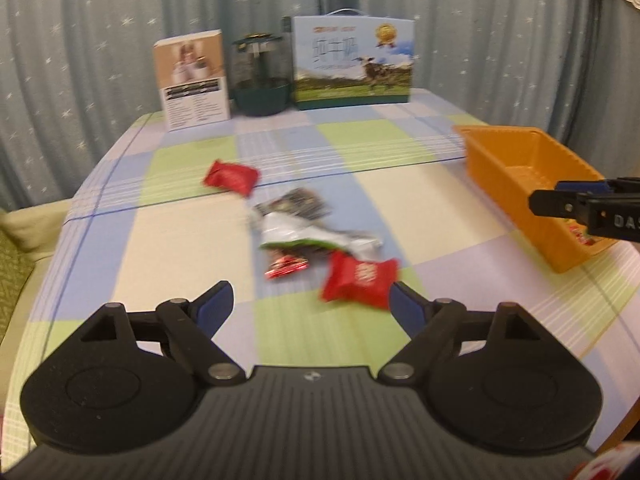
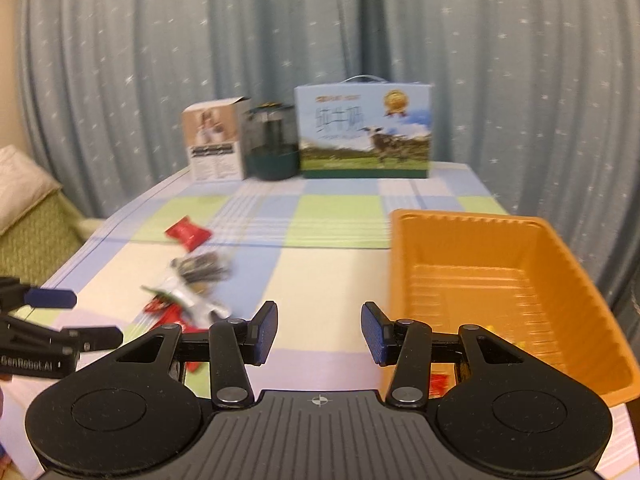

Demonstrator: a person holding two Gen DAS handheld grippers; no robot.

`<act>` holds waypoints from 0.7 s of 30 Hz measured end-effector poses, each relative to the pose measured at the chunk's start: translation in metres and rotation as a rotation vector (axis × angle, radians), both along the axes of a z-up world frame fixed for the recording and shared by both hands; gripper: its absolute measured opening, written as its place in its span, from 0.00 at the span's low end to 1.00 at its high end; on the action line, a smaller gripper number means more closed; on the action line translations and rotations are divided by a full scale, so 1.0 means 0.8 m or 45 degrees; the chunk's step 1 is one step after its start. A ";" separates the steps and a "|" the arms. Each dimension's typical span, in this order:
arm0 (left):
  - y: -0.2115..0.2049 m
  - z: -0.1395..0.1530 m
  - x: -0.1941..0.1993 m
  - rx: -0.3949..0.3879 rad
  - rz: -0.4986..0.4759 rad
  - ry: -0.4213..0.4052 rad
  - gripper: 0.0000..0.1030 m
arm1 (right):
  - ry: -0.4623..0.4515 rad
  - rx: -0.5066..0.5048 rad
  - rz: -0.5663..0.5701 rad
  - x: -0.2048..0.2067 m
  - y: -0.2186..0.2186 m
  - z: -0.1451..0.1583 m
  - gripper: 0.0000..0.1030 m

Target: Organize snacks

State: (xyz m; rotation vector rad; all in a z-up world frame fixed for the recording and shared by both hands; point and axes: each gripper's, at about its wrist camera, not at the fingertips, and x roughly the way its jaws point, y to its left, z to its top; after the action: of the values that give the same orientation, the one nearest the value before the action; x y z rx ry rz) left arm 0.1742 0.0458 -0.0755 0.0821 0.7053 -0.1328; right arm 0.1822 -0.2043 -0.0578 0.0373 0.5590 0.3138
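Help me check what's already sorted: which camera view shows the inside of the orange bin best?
The right wrist view: the orange bin opens toward the camera, its ribbed floor exposed. In the left wrist view it sits side-on at the edge, partly behind the right gripper.

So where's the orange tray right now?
The orange tray sits on the right part of the checked tablecloth, just ahead of the right gripper, well right of the loose snack pile.

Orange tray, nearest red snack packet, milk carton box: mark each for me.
orange tray (image 2: 404, 264), right wrist view, on its near-left wall.
nearest red snack packet (image 1: 360, 280), left wrist view, on the middle of the wrapper.
milk carton box (image 1: 352, 60), left wrist view, on its printed front face.
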 end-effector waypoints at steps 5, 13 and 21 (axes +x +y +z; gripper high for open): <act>0.025 -0.010 0.000 0.022 0.020 0.017 0.81 | 0.009 -0.014 0.055 0.003 0.020 -0.006 0.45; 0.050 -0.025 0.003 0.013 0.057 0.032 0.81 | 0.036 -0.046 0.166 0.007 0.054 -0.018 0.46; 0.071 -0.037 0.004 -0.028 0.102 0.061 0.82 | 0.031 -0.082 0.276 0.013 0.087 -0.025 0.71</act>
State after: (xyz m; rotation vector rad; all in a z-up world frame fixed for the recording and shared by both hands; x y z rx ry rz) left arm 0.1775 0.1025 -0.1050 0.0295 0.7536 -0.0663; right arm 0.1925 -0.1345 -0.0779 -0.0827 0.5979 0.5069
